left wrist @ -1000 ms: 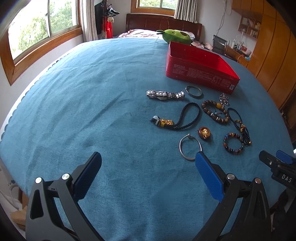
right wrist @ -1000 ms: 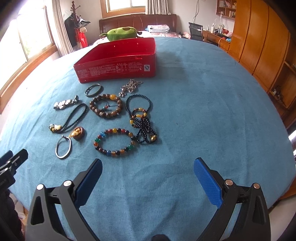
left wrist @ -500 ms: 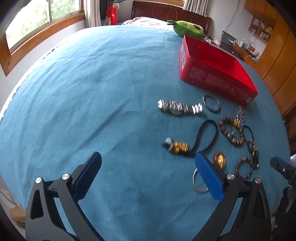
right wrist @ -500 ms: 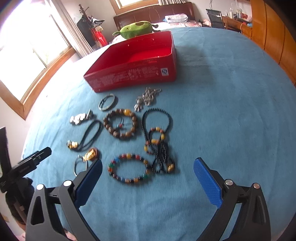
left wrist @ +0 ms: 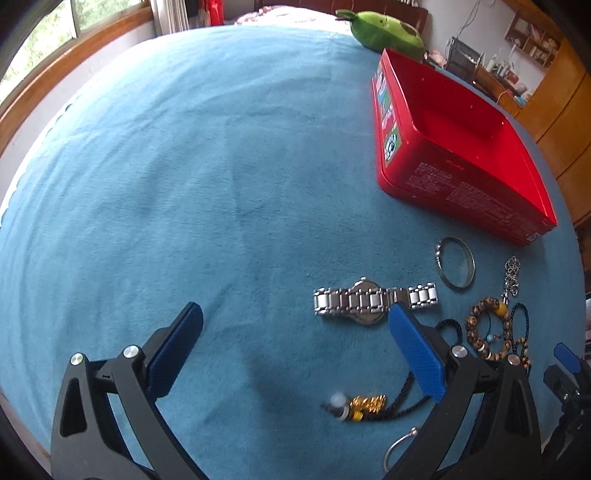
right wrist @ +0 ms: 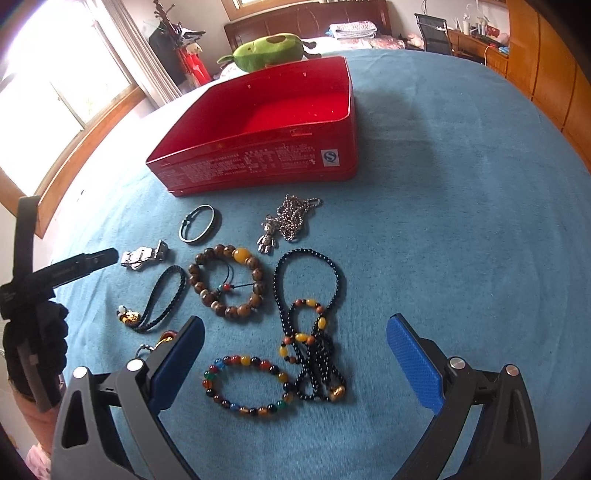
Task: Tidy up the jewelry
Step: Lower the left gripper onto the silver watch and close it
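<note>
Both tools gape wide, empty. Left tool (left wrist: 295,345) nears the silver link-band metal watch (left wrist: 375,301), centre-right of frame; best straddle its band squarely before carrying to the open red rectangular tin (left wrist: 458,147).

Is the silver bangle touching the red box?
Apart. The right wrist view shows blue cloth between the silver bangle and the red box.

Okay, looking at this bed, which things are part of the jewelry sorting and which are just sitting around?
Part of the job:
red tin
steel watch
silver bangle
wooden bead bracelet
colored bead bracelet
black bead necklace
chain necklace
braided cord charm

Just lying about:
green plush toy
desk chair
</note>
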A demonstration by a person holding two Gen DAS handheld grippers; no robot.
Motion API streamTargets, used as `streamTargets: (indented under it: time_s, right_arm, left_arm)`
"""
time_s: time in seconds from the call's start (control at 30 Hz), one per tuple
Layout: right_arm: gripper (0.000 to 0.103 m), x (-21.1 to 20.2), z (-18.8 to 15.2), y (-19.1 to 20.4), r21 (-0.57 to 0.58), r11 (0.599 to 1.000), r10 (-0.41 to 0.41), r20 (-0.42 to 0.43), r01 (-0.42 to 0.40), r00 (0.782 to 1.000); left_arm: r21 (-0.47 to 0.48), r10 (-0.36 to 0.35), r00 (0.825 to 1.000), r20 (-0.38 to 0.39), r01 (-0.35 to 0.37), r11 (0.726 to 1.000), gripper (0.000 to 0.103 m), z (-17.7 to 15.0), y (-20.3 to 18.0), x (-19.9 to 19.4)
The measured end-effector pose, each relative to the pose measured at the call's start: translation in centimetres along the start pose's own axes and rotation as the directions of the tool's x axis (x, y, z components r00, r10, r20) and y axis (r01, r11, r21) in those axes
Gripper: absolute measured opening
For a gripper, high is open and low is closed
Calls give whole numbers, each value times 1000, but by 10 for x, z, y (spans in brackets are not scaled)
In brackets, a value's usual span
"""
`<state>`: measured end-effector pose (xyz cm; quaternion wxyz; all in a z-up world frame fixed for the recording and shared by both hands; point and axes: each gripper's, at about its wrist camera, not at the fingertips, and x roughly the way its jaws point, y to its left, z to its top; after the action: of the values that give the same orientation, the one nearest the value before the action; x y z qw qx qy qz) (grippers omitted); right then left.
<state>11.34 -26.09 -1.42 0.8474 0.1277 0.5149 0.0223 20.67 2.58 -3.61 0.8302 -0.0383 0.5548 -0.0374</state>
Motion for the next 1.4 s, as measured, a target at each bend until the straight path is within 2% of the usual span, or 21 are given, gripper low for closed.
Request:
streamTargets:
  time_s: [0.2,0.37,0.47,0.53,0.63,0.7,0.77,0.87,0.9,0.97,1.13,1.4]
  right_arm:
    - [99,9,8,-2,6,1000,-5,-8,5,1000]
    - [99,14,10,-3,8,1000,-11,-12,11,1000]
    - [99,15,10,-4,6,1000,-18,-8,18,1000]
    - [99,15,11,-5,7,1000,-24,-5,24,1000]
    - [99,16,13,-6,8,1000,-26,0,26,1000]
    - [99,17,12,-6,4,1000,-30,2,30,1000]
    - [99,18,13,-6,5,999,-32,0,32,999]
    - [99,21,14,-7,7,999,-35,-2,36,999]
    - [99,22,14,-7,10,999,-35,-4,35,999]
    - [99,23,14,-8,12,999,-35,-6,35,999]
    - [99,25,14,-11,20,999,-40,-9,40,999]
    - [99,22,13,-19,29,999,-43,-2,43,999]
  left_arm:
    - [16,-61,997,-46,61,998,98,6,-13,19]
    - [20,-63,997,-52,64,998,77,11,-21,24]
    - [21,-108,992,-59,109,994,69,12,-27,22]
    - [27,-140,987,-73,142,990,64,11,-31,23]
    - [30,-138,988,-66,140,990,63,9,-35,23]
    - [20,-138,989,-58,140,990,59,10,-37,24]
    - [3,-152,987,-53,152,988,46,7,-34,22]
    - [-17,-179,982,-57,178,984,31,8,-33,24]
    - [-26,-183,982,-50,182,983,29,9,-32,24]
    - [-39,-188,982,-33,187,982,17,8,-28,23]
    - [-44,-208,978,0,208,977,14,-5,-21,14]
    - [-100,-248,969,-6,246,964,12,-34,-3,3]
